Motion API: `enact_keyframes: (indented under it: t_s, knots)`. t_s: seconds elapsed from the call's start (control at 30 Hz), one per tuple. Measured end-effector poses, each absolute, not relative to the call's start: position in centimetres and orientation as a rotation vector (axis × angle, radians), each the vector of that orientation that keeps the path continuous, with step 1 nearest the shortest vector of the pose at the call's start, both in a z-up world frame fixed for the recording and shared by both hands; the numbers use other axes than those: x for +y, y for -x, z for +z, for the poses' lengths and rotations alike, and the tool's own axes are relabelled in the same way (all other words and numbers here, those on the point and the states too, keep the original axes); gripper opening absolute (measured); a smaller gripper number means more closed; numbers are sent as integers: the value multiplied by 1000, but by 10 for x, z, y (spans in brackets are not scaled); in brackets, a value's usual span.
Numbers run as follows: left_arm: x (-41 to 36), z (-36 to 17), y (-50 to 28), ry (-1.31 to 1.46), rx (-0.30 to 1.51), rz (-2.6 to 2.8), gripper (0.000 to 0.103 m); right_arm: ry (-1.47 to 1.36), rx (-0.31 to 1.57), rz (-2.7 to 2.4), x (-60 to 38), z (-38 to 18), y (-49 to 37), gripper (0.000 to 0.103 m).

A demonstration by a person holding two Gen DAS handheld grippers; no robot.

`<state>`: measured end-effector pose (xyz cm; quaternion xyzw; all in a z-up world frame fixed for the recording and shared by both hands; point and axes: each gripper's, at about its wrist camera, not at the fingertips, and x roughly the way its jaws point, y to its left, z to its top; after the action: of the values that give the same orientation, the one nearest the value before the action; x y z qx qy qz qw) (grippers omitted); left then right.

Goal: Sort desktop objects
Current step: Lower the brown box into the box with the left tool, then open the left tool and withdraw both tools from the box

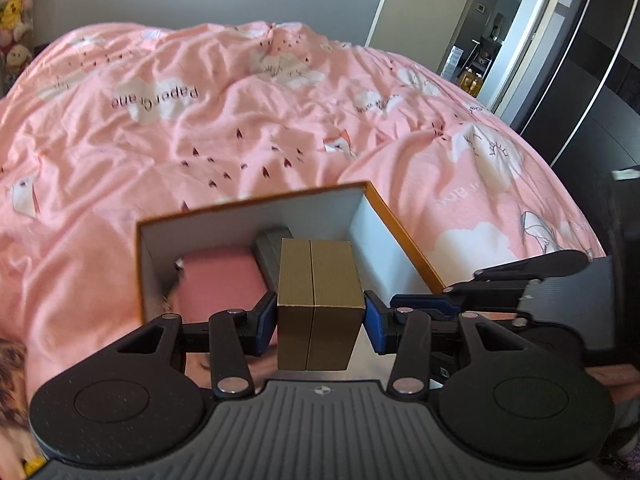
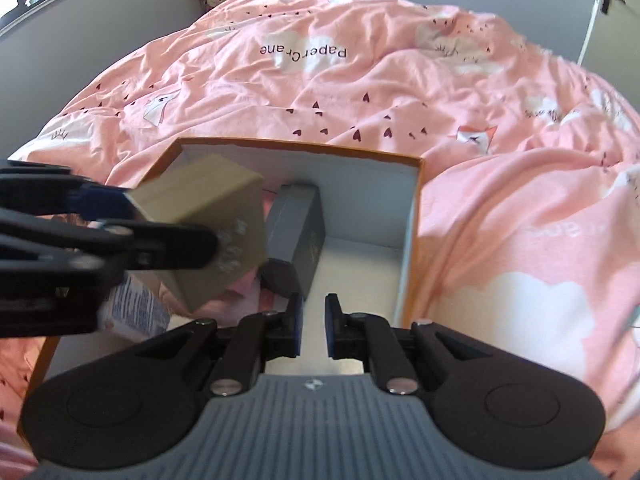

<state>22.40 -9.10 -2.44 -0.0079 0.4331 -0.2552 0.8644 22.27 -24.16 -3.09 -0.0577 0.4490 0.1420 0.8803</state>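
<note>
in the tray (image 2: 412, 216): three boxes

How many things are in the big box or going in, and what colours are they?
Gold: 1, the gold box held in the left gripper above the big box
Grey: 1, the grey box inside
Pink: 1, the pink thing inside
White with print: 1, the printed packet inside
Total: 4
</note>
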Motion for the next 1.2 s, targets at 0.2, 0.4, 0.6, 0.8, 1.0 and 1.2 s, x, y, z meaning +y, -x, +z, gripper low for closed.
enact_keyframes:
  t_s: [0.2, 0.4, 0.6, 0.8, 1.0, 1.2]
  knots:
    - [-102, -45, -224, 73, 970, -479, 52, 238, 940, 342, -248, -33, -203, 10]
    - [-109, -55, -224, 77, 1015, -420, 52, 374, 929, 393, -241, -36, -195, 10]
    - [-105, -68, -235, 153, 1126, -385, 52, 387, 936, 399, -242, -36, -196, 10]
    - [-105, -75, -243, 161, 1180, -382, 52, 390, 942, 402, -240, -36, -195, 10]
    - [-102, -77, -245, 167, 1192, -390, 52, 388, 945, 397, -240, -36, -197, 10]
    - [-91, -58, -242, 197, 1141, -440, 52, 392, 950, 408, -236, -40, -198, 10]
